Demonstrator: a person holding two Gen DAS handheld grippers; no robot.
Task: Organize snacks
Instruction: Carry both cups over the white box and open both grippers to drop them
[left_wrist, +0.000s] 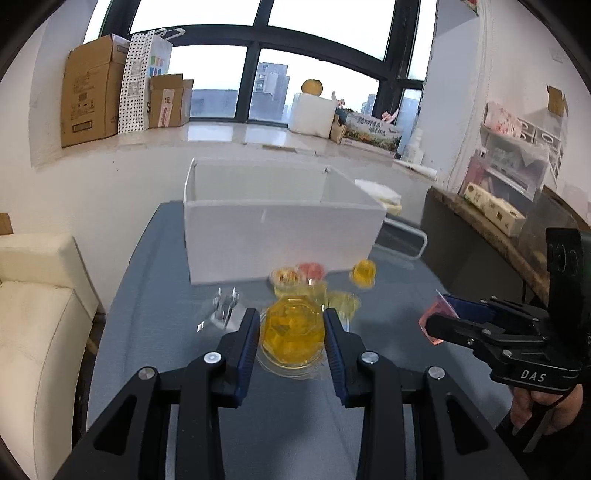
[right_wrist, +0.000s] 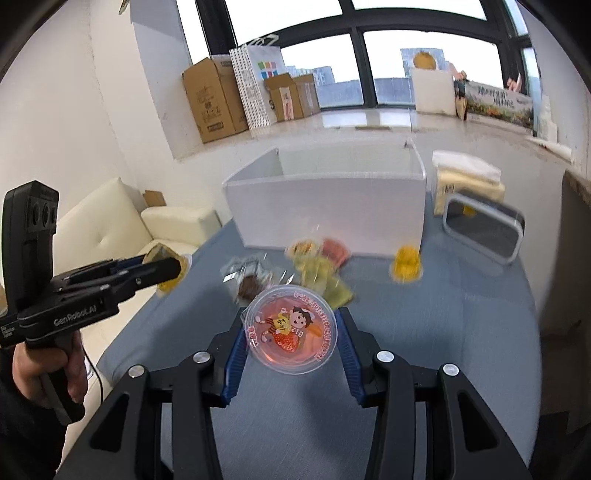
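Snacks sit on a blue-grey table. Nearest, the left gripper is clamped on a yellow jelly cup and the right gripper grips a red jelly cup, both lifted off the table. Beyond them, more jelly cups cluster mid-table, one yellow cup apart. Farther on, a white box stands open toward the far edge.

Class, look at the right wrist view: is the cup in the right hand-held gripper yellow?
No: the cup between the right hand-held gripper's pads is pinkish-red, with a cartoon lid.
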